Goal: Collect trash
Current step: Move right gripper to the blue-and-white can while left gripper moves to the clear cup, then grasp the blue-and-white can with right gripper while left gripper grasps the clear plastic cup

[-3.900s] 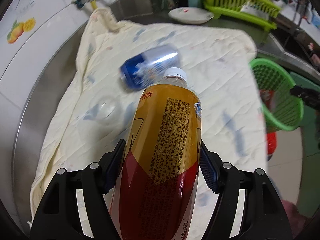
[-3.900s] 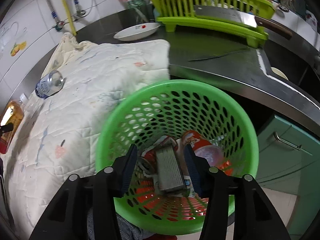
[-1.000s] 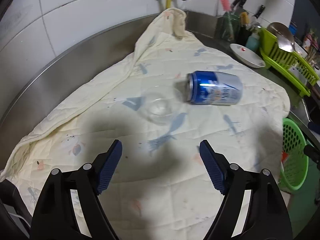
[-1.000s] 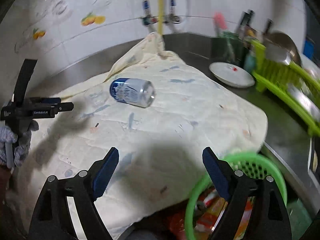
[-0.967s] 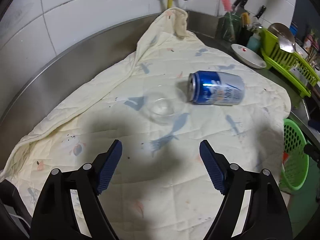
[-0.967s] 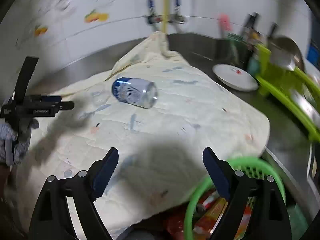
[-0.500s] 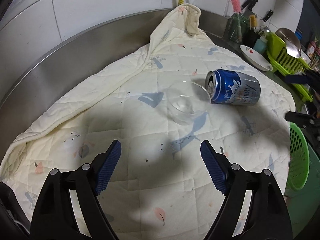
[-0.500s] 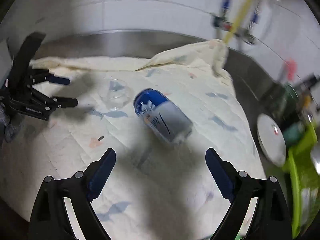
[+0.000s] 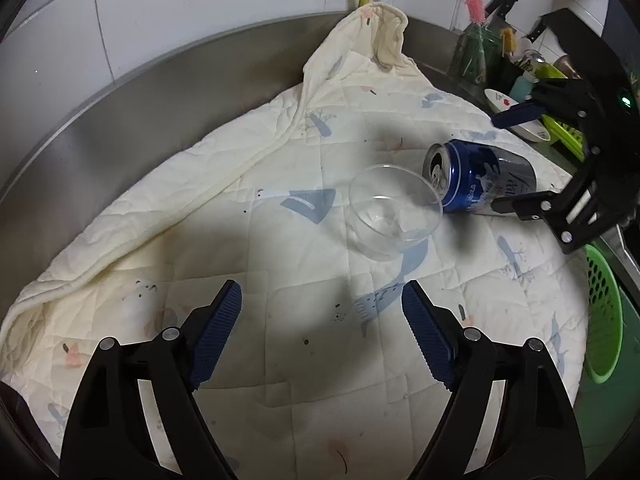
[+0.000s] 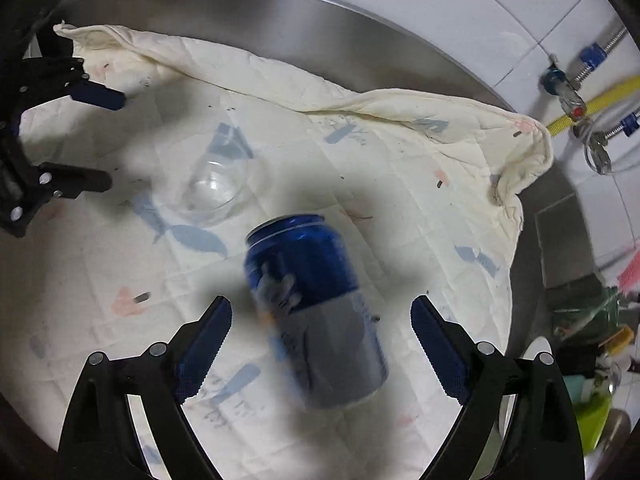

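Since half a second ago right gripper (image 10: 322, 322) has closed in on the blue can (image 10: 316, 312), now lying between its wide-spread blue ribbed pads (image 10: 208, 344), neither pad touching it. Left gripper (image 9: 322, 326) also spread wide, grasping nothing, low centre of its frame over bare quilt.

From left wrist view: right gripper (image 9: 520, 160) enters from the right edge, one pad above the can, the other at the can's near side; contact there can't be judged. Can (image 9: 480, 178) lies on its side, centre right of frame, open top toward the clear cup (image 9: 394, 210); blue upper body, grey-silver lower part, white print too blurred to read. Cup is clear plastic, round, looks empty, rim just beside or touching the can top.

Both sit on a cream quilted cloth (image 9: 200, 220) with pale blue and pink prints and small dark specks, bunched at the upper centre against the steel backsplash (image 9: 140, 112). White tiled wall above. Green perforated plastic basket (image 9: 604, 316) at right edge, past the cloth's edge; contents hidden. White dish (image 9: 516, 120) and green rack (image 9: 560, 132) at upper right, partly behind right gripper.
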`<state>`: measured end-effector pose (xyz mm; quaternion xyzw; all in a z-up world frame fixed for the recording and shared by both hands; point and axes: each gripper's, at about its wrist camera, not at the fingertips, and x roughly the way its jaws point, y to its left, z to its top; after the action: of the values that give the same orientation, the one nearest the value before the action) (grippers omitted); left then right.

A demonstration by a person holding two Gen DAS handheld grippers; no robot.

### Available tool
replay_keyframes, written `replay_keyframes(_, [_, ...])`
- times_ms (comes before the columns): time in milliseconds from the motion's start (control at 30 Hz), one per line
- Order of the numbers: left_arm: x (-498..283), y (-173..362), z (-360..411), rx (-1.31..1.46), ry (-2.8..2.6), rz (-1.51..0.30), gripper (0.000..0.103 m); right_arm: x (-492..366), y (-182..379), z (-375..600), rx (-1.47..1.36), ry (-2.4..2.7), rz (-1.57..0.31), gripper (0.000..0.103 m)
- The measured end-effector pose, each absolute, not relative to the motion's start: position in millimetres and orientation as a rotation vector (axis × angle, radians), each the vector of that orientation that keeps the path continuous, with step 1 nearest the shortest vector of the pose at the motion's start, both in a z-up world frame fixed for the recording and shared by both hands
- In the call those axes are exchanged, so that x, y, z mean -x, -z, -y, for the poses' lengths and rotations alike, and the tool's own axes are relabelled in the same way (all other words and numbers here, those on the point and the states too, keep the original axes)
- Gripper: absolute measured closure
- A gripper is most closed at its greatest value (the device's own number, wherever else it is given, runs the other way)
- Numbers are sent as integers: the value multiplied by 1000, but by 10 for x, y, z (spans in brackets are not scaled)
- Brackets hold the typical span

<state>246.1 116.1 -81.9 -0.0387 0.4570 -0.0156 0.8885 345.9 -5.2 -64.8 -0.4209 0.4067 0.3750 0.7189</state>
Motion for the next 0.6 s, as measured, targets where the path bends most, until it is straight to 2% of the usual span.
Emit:
replay_keyframes(267, [-2539, 887, -1092, 49, 53, -960, 20, -3687, 930, -24, 937, -827, -982, 15])
replay_keyframes(400, [-2641, 922, -1042, 55, 74, -968, 20, -3677, 1056, -57, 953, -827, -1013, 35])
replay_keyframes(600, [-2783, 952, -923, 64, 108, -972, 20, -3647, 998, 50, 847, -797, -1031, 36])
